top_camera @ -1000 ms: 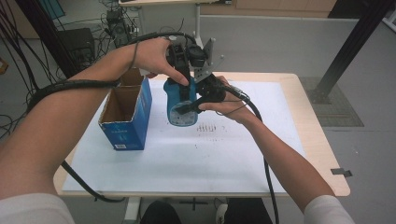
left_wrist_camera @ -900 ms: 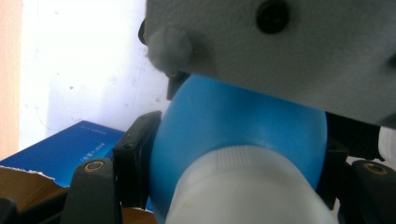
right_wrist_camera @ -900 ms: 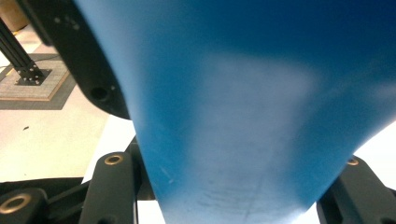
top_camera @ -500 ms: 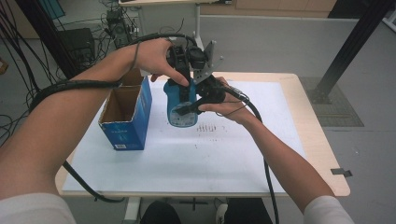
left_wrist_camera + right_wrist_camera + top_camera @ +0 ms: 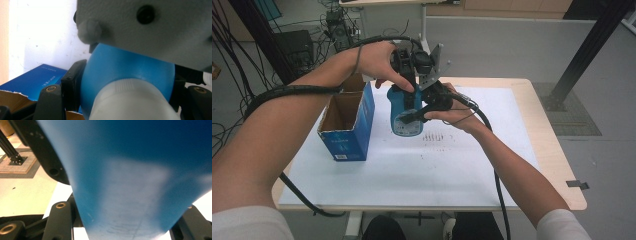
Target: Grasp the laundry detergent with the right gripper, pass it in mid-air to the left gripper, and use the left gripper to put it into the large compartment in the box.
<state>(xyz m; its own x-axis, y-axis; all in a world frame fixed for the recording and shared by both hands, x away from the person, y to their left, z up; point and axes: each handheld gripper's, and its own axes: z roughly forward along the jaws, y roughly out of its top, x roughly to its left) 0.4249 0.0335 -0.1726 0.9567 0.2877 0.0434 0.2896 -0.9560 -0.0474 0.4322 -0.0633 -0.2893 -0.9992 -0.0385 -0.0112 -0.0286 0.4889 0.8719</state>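
**High view: blue bottle gripped from two sides above white sheet**

High view, over a table (image 5: 557, 165) covered by a white sheet (image 5: 422, 165): blue bottle (image 5: 404, 112) held upright in mid-air above the sheet, just right of an open blue cardboard box (image 5: 346, 127) standing on it. Left gripper (image 5: 408, 75) coming down from above onto the bottle's upper part, left hand (image 5: 379, 62) wrapped around the gripper body. Right gripper (image 5: 414, 116) reaching in from the right, level, onto the bottle's lower part, right hand (image 5: 457, 112) behind it, black cable trailing back along the forearm.

Left gripper view: jaws nearly closed, clamped on the bottle's blue shoulder (image 5: 125, 72), black pads pressed against either side, white cap (image 5: 130, 100) nearest the camera. Grey plate of the other gripper across the top; corner of the box (image 5: 37, 77) low at the left, white sheet beyond.

Right gripper view: jaws drawn in about as far as they go, pinching the blue bottle wall (image 5: 140, 182) between them, a pale label patch blurred at close range. Table edge and floor mat visible at far left.
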